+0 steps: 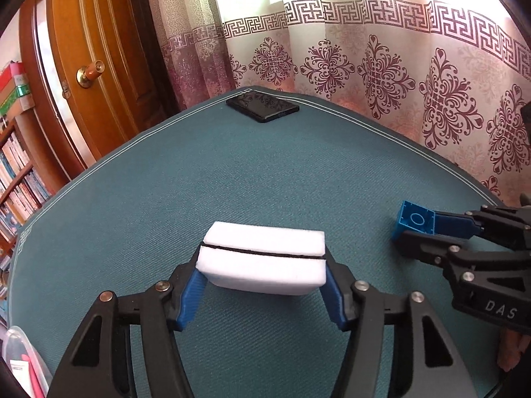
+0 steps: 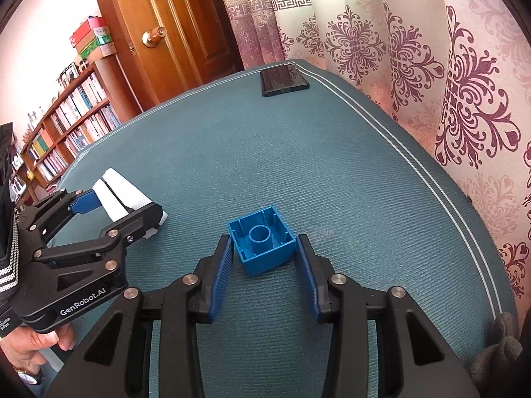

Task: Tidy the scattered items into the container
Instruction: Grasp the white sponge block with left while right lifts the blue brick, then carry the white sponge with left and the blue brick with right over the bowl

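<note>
The left gripper (image 1: pixel 262 265) is clenched on a white sponge (image 1: pixel 262 258), its blue pads pressing against the two short ends of the block, which has a thin dark line running along its length. The sponge sits low over the teal tablecloth (image 1: pixel 232 172); whether it touches the cloth cannot be told. From the right wrist view the same gripper (image 2: pixel 132 204) comes in from the left with the sponge (image 2: pixel 121 192) between its fingers, and a hand (image 2: pixel 30 345) holds its handle at the lower left edge. The right gripper (image 2: pixel 264 248) stands around a blue toy brick (image 2: pixel 264 243), which lies on the cloth with its hollow underside turned up and a round tube showing inside. The blue ribbed pads flank the brick on both sides, with a narrow gap visible on the left, so the jaws look not quite closed on it; whether the right pad touches cannot be told. In the left wrist view that gripper (image 1: pixel 410 229) reaches in from the right with the brick (image 1: pixel 415 224) at its tips. A black phone (image 1: pixel 262 106) lies flat at the far edge of the table, well apart from both grippers, near the patterned curtain (image 1: pixel 381 66). A clear plastic container (image 1: pixel 23 361) shows at the lower left corner of the left wrist view.
</note>
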Tool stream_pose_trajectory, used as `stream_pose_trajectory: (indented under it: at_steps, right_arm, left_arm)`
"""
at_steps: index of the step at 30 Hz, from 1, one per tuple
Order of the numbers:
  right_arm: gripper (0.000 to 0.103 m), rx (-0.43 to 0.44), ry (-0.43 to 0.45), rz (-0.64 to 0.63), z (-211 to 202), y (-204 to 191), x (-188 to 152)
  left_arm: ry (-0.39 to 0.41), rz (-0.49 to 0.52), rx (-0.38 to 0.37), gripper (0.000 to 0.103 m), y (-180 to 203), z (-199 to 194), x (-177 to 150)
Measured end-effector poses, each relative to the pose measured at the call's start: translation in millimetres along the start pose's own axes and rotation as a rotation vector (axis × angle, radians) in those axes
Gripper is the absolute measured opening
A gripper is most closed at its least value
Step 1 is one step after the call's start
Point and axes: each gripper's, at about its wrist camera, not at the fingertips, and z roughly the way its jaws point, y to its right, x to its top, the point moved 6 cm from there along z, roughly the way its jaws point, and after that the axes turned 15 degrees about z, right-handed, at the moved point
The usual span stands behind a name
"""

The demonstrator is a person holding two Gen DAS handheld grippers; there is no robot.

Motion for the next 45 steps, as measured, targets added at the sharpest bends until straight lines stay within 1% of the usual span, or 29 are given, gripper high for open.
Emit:
stream_pose_trajectory:
  at_steps: [7, 16, 20, 26, 33, 45]
  right_arm:
    - [0.040, 0.022, -0.005, -0.022, -5.4, -16.4, -8.1]
    - [0.040, 0.061, -0.018, -0.066, -12.8, -47.6, -24.8]
    - [0.040, 0.084, -0.027, -0.089, -15.6, -63.7, -34.3]
    - [0.040, 0.119, -0.044, -0.118, -19.1, -86.5, -47.9]
    - [0.040, 0.163, -0.051, -0.144, -25.0, -115.2, -60.0]
    - [0.040, 0.265, -0.070, -0.208, -27.1, -189.3, -81.1]
  left_arm:
    - [0.051, -0.011, 0.112, 0.066, -13.2, -41.1, -4.3]
    - [0.061, -0.124, 0.208, 0.066, -52.1, -87.2, -33.6]
    - [0.069, -0.167, 0.243, 0.066, -70.2, -99.9, -47.0]
    - [0.076, -0.202, 0.301, 0.066, -92.6, -115.9, -65.0]
    - [0.049, -0.245, 0.343, 0.066, -117.3, -126.0, -89.7]
    - [0.020, -0.304, 0.443, 0.066, -161.8, -154.4, -132.0]
